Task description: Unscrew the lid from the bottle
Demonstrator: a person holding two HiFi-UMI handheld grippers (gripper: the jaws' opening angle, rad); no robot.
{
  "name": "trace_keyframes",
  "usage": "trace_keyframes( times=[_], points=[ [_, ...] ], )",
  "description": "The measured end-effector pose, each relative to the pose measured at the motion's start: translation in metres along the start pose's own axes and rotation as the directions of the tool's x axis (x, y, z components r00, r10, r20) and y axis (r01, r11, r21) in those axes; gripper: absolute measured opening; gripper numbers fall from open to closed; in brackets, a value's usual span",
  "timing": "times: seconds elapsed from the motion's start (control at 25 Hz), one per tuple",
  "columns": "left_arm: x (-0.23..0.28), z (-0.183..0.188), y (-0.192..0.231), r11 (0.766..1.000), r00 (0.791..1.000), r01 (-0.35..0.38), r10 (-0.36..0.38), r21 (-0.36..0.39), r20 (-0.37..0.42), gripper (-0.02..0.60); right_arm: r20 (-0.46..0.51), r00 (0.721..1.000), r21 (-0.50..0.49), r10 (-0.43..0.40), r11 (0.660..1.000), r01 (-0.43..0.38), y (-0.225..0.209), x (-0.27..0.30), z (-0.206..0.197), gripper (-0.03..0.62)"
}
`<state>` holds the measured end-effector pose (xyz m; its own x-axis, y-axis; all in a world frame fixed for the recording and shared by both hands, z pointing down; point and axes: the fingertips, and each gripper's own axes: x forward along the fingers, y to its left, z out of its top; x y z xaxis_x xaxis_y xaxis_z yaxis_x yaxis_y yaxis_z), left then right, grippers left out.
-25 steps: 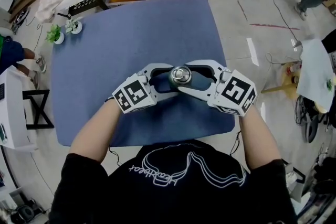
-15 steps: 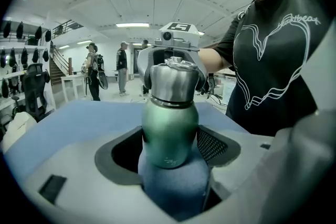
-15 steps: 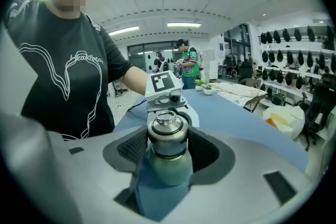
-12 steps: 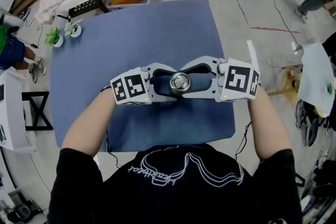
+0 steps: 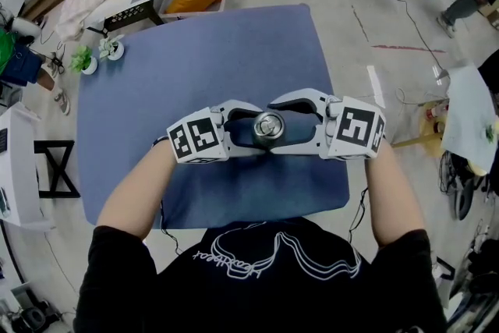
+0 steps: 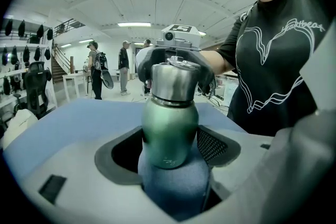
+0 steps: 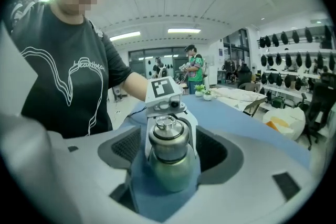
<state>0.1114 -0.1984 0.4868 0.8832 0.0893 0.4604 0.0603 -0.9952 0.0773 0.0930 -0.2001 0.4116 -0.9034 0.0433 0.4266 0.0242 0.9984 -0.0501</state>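
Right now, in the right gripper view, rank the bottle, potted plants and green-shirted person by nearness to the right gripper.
1. bottle: between the jaws, which have just been opening.
2. potted plants: farther back, right of centre.
3. person in green shirt: standing farthest back.

The bottle (image 6: 169,134) has a satin green metal body, its lid (image 6: 172,81) brushed steel, on matt blue cloth (image 5: 195,58).

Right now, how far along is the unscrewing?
Done: left gripper clamps the bottle upright. In hand: right gripper jaws have just been opening, pads clear of the lid between them. To do: lid still sits on the neck; keep unscrewing, then lift it off.
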Motion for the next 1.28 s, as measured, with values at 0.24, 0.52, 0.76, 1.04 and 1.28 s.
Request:
trace_keyframes(
  times=[0.24, 0.52, 0.76, 1.04, 1.28],
  points=[
    [0.001, 0.003, -0.001, 0.989, 0.991, -0.135, 0.136, -0.068, 0.006, 0.319, 0.142, 0.961, 0.12, -0.238, 0.968, 0.222, 0.002, -0.01, -0.001, 0.347],
    [0.003, 0.001, -0.005, 0.94, 0.953, -0.3, 0.304, -0.163, -0.003, 0.319, 0.159, 0.876, 0.206, -0.455, 0.883, 0.421, -0.002, -0.008, -0.006, 0.327],
    [0.001, 0.001, -0.006, 0.88, 0.906, -0.416, 0.423, -0.23, -0.017, 0.319, 0.134, 0.854, 0.165, -0.502, 0.861, 0.48, 0.002, 0.001, -0.003, 0.301],
    [0.003, 0.002, -0.005, 0.849, 0.881, -0.459, 0.472, -0.261, -0.015, 0.319, 0.142, 0.823, 0.171, -0.55, 0.833, 0.527, -0.003, 0.001, -0.004, 0.268],
    [0.004, 0.002, -0.006, 0.86, 0.889, -0.449, 0.456, -0.242, -0.027, 0.319, 0.145, 0.846, 0.16, -0.513, 0.856, 0.491, -0.001, 0.002, -0.004, 0.267]
  ],
)
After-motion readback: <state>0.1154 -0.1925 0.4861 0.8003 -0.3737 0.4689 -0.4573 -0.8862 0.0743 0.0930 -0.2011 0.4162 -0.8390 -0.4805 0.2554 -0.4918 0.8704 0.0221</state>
